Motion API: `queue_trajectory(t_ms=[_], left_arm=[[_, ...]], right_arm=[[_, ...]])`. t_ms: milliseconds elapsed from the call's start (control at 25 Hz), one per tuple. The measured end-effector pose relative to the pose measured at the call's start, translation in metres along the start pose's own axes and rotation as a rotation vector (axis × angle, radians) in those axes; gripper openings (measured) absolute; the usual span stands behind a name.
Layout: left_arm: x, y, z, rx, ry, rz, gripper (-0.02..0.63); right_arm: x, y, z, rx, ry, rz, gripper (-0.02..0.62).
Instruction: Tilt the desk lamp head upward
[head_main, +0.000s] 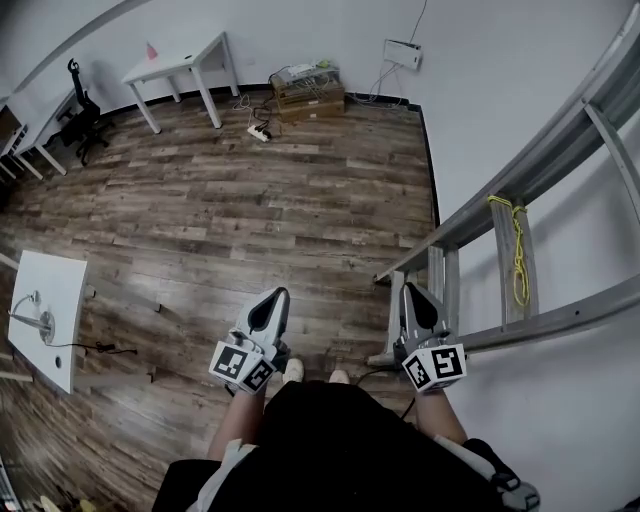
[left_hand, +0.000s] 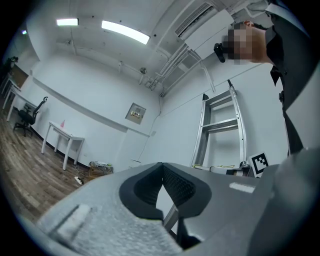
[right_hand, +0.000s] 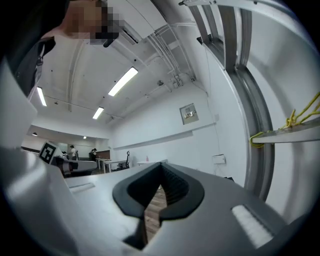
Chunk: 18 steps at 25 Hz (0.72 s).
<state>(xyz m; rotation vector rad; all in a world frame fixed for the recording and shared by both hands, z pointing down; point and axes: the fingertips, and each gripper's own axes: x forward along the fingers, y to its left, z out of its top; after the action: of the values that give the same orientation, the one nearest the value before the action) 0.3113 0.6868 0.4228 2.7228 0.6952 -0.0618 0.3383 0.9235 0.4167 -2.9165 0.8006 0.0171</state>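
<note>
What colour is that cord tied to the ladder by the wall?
Yellow. The cord hanging on the ladder shows best in the head view.

The white desk lamp (head_main: 36, 316) sits on a small white table (head_main: 62, 278) at far left, tilt unreadable.

The head camera looks from high above, steeply down at the wooden floor (head_main: 250, 200). The left tool (head_main: 277, 293) and the right tool (head_main: 410, 288) show close to it in the lower part of this view. Each tool camera sits very near behind its own jaws and faces forward and upward, toward the ceiling (left_hand: 115, 55). The ladder (head_main: 560, 142) on the right side appears in all three views. The white table (head_main: 180, 62) at the far end of the room is shared by the head view and the left gripper view.
</note>
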Motion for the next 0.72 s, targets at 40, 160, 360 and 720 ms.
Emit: queue_trajectory(t_ms=[40,160,360,720], left_arm=[[-0.006,0.001,0.001,-0.003,-0.008,0.020,0.000],[-0.029,0.009,0.004,0.002,-0.034,0.096,-0.001],[-0.074,0.025,0.009,0.011,-0.067,0.235,0.000],[-0.115,0.048,0.030,0.068,-0.096,0.300,0.000]], right_arm=[[0.003,0.004,-0.002,0.001,0.000,0.023,0.005],[0.010,0.015,-0.010,0.020,0.007,0.079,0.005],[0.023,0.043,-0.022,0.026,0.045,0.187,0.005],[0.054,0.101,-0.025,0.030,0.056,0.286,0.005]])
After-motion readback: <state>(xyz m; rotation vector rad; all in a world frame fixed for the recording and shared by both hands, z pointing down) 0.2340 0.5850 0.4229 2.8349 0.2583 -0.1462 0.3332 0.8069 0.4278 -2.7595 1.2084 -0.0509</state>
